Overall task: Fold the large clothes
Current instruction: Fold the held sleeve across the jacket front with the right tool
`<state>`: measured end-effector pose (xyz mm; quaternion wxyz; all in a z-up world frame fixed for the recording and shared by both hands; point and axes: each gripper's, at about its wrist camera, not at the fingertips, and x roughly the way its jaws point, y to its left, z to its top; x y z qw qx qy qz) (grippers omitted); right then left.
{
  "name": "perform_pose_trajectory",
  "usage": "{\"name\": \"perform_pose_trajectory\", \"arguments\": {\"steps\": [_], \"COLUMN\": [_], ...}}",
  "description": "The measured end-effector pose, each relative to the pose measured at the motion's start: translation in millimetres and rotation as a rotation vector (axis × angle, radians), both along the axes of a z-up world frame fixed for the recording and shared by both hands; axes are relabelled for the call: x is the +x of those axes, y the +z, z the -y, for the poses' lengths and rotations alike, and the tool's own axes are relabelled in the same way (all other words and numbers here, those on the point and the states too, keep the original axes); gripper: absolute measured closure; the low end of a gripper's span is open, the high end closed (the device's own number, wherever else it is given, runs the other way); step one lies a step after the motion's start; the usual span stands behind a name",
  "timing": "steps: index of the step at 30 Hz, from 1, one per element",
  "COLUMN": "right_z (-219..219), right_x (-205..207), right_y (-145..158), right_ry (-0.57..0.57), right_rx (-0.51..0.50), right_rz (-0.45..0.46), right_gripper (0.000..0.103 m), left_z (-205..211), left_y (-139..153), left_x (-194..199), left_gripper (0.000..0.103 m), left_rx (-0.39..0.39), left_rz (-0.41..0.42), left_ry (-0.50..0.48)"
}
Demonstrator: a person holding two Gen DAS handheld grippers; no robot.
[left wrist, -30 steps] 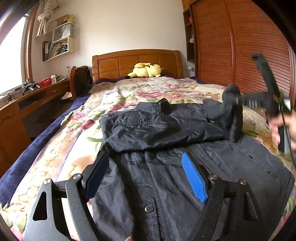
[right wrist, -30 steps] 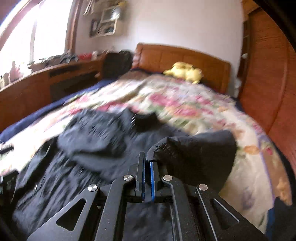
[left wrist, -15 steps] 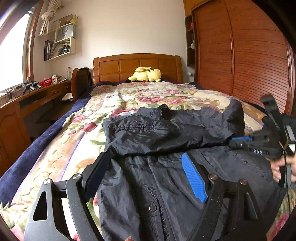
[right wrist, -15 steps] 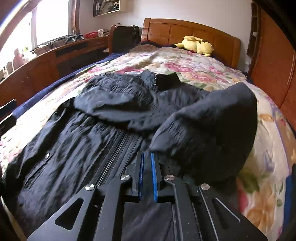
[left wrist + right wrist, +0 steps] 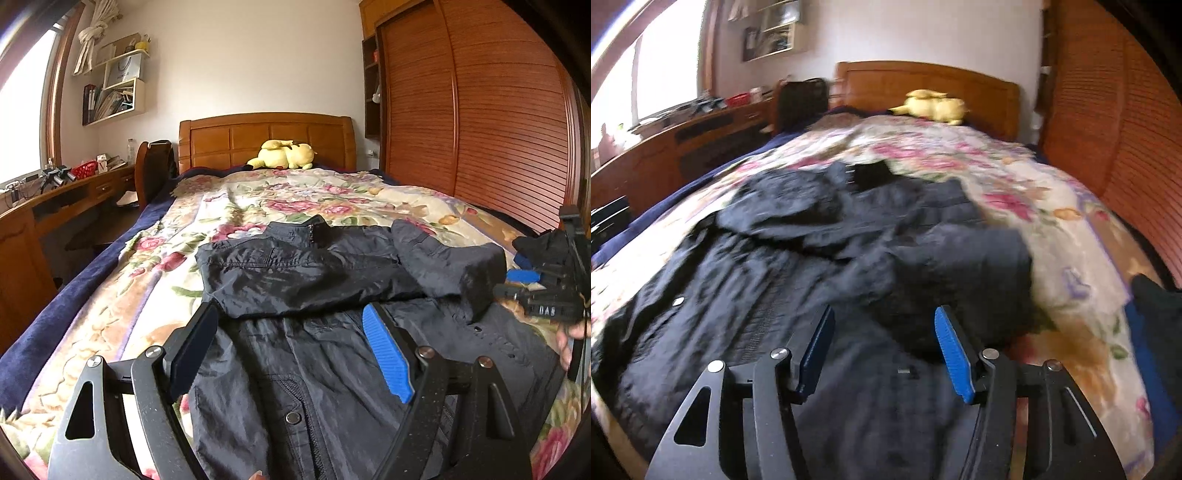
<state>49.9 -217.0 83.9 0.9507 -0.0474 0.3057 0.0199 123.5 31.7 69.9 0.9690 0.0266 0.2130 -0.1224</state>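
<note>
Folding is partway along, I judge: the black jacket [image 5: 314, 350] lies spread on the floral bedspread [image 5: 122, 306], one sleeve [image 5: 295, 273] laid across the chest, the other sleeve [image 5: 964, 266] doubled inward at the right shoulder. My right hand-held gripper [image 5: 884, 350] is opening, nothing between its pads, just short of that sleeve. My left hand-held gripper [image 5: 288, 350] hangs wide apart and empty over the jacket's front. The body is not yet folded; I expect that comes next.

Jacket [image 5: 314, 354] on bed [image 5: 110, 325], sleeves apparently across chest; plush toy [image 5: 282, 155] behind.
</note>
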Motion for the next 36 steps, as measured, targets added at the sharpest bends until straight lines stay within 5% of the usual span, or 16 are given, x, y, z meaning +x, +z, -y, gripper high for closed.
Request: {"name": "perform_pose_trajectory", "arguments": {"steps": [9,19,21,23,25,36], "right_z": [64.2,70.7,66.5,61.8,50.1,-63.9], "right_x": [44.8,106.1,108.4,111.4,108.9,94.4], "right_y": [-15.2,-51.5,-51.9,-53.0,-48.9,34.8], "right_ry": [-0.179,-0.025,-0.010,-0.007,0.014,0.275], "right_rx": [0.045,0.149,0.151,0.116,0.072,0.025], "right_rz": [0.007,-0.185,-0.186,-0.200,-0.186,0.004], "right_gripper": [0.039,0.039,0.046,0.080,0.094,0.096], "left_z": [0.2,7.3,7.4,7.9,7.8,-6.3], "left_y": [-2.1,-6.0,-6.1,-6.3,-5.7,-0.3], "left_x": [-0.7,0.5,1.2,1.0,0.9,-1.5], "left_gripper": [0.021,0.021,0.021,0.021,0.021,0.021], "left_rx": [-0.002,0.014,0.011,0.013,0.013,-0.004], "left_rz": [0.000,-0.013,-0.015,-0.016,-0.016,-0.011], "left_ry": [-0.006,-0.017,-0.017,-0.016,-0.016,-0.005]}}
